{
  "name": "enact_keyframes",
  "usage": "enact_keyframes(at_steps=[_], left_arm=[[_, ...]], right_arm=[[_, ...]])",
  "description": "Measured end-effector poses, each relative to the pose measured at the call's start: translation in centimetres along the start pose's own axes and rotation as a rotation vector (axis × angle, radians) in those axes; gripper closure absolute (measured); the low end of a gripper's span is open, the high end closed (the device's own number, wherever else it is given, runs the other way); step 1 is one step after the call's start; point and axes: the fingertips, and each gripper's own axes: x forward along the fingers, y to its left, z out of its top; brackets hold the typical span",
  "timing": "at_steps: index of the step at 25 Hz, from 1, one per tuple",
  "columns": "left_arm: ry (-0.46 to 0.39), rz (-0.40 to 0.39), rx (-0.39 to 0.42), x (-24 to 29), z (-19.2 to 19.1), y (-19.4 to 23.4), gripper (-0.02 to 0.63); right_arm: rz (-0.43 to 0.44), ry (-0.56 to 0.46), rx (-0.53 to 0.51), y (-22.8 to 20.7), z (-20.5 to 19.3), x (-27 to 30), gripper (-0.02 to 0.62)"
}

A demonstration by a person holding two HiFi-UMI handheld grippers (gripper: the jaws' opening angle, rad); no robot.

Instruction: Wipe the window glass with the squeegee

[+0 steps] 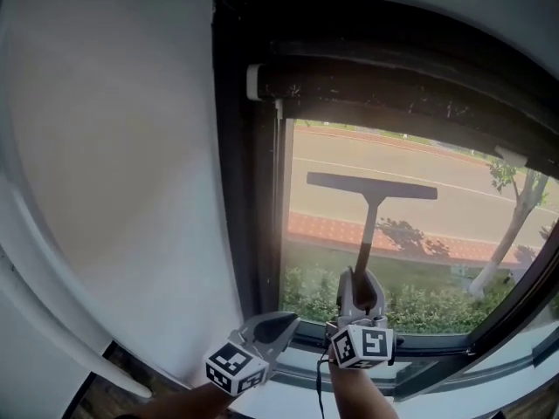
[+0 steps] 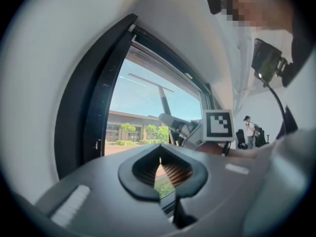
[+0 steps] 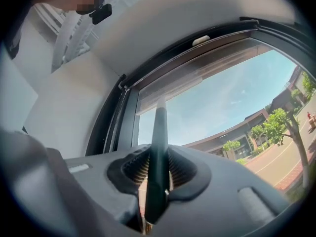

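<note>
Clamping the dark handle of the squeegee [image 1: 369,234] near its lower end, the right tool [image 3: 157,169] has both jaws closed on the shaft, which rises from between its ribbed pads [image 3: 137,168]. The blade sits crosswise at the handle's top, well above the tool, set across the upper part of the window glass [image 1: 463,225]. Just beside the right tool, to its lower left near the dark window frame [image 1: 236,164], the left tool [image 2: 160,169] has its jaws drawn together at the tips, holding nothing.

The squeegee [image 1: 371,186] blade rests against the window glass [image 1: 437,234].
</note>
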Motion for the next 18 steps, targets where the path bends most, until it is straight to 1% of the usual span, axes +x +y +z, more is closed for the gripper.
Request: enact_keyframes(at_steps=[4, 9, 18], left_arm=[[0.018, -0.001, 0.007, -0.3, -0.7, -0.2, 0.604], [0.024, -0.02, 0.006, -0.2, -1.0, -0.6, 0.604], [0.085, -0.065, -0.004, 0.0, -4.2, -1.4, 0.604]], right_arm=[[-0.014, 0.04, 0.015, 0.1, -1.9, -0.9, 0.5], [-0.017, 0.051, 0.015, 0.0, -3.5, -2.0, 0.5], [-0.051, 0.132, 0.056, 0.1, -9.1, -5.4, 0.5]])
